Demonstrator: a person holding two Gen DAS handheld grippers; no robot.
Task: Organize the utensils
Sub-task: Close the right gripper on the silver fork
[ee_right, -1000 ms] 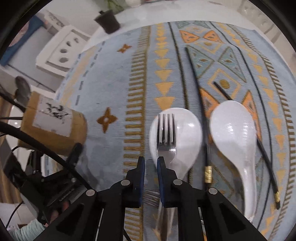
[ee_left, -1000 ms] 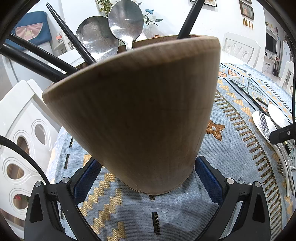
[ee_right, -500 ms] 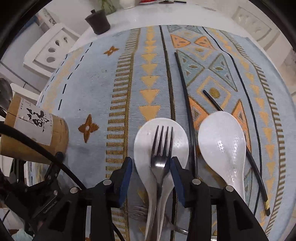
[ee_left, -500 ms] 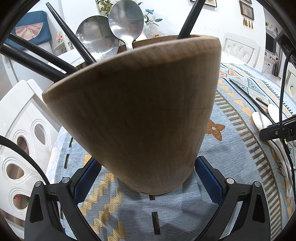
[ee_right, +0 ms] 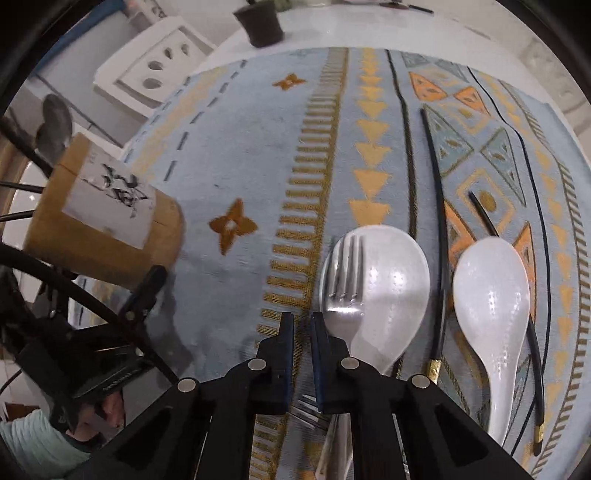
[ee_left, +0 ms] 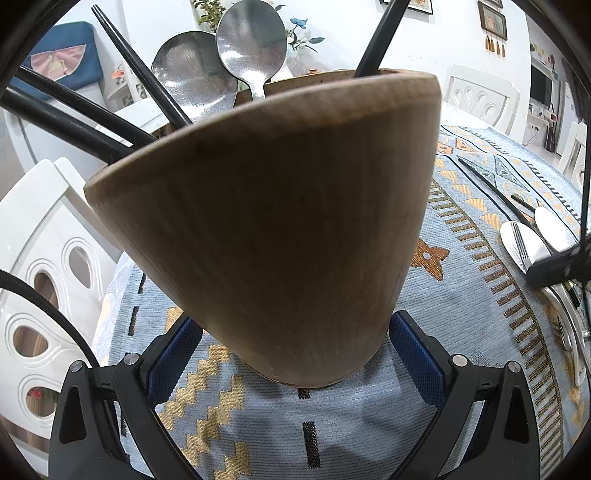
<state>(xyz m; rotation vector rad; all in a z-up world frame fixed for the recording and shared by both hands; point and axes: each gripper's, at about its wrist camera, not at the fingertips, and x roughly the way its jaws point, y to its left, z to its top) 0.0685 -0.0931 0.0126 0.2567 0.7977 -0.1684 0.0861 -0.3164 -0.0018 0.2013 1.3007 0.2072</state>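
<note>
Wooden holder (ee_left: 280, 229) between left tongs (ee_left: 295, 354), apparently gripped, spoons (ee_left: 251, 44) inside

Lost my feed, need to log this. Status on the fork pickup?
Left gripper shut on holder. Right gripper just closed; fork on spoon, beside the gap, grip unclear. Chopstick close alongside.

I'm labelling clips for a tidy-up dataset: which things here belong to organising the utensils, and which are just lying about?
Part of the job: wooden holder, fork, white spoon under the fork, second white spoon, black chopsticks on the cloth, metal spoons in the holder.

Just lying about: dark pot, white chair, patterned cloth.
</note>
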